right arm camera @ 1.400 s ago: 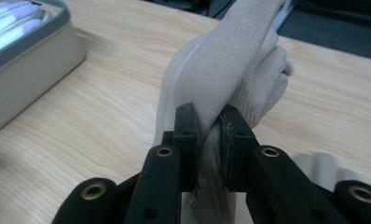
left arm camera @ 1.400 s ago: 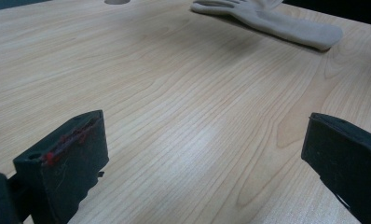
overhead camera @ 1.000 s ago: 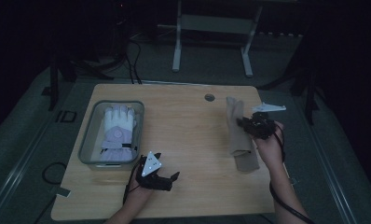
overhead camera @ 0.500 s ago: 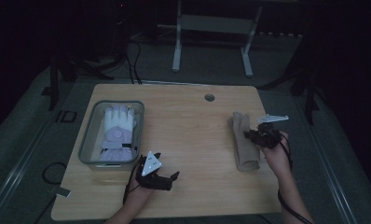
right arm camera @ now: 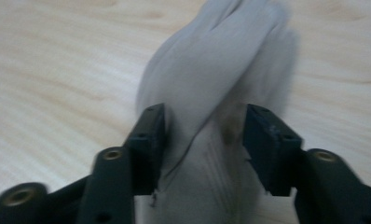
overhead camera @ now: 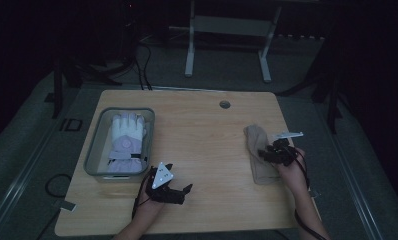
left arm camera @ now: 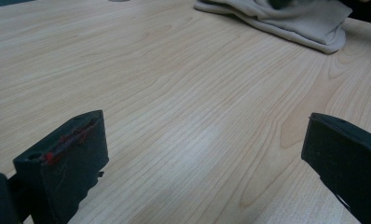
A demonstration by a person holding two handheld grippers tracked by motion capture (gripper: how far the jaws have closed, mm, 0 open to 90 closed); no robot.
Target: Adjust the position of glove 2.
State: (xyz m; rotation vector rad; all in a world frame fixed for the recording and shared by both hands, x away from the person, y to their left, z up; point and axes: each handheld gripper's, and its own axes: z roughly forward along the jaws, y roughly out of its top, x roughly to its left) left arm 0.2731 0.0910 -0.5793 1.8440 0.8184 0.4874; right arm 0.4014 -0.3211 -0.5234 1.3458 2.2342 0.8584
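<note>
A beige folded cloth lies on the right side of the wooden table. My right gripper sits low over its middle. In the right gripper view the two jaws stand narrowly apart with the cloth bunched between them and touching both, so my right gripper is shut on it. My left gripper rests near the table's front edge, left of centre. Its jaws are wide apart over bare wood with nothing between them. The cloth lies far ahead of it.
A grey plastic bin stands at the left of the table and holds a white and lilac glove. A round cable hole sits near the far edge. A desk frame stands on the dark floor behind.
One second ago my right gripper held the cloth hanging above the table. It has since come down and toward the person, and the cloth now lies flat. The left gripper has not moved.
</note>
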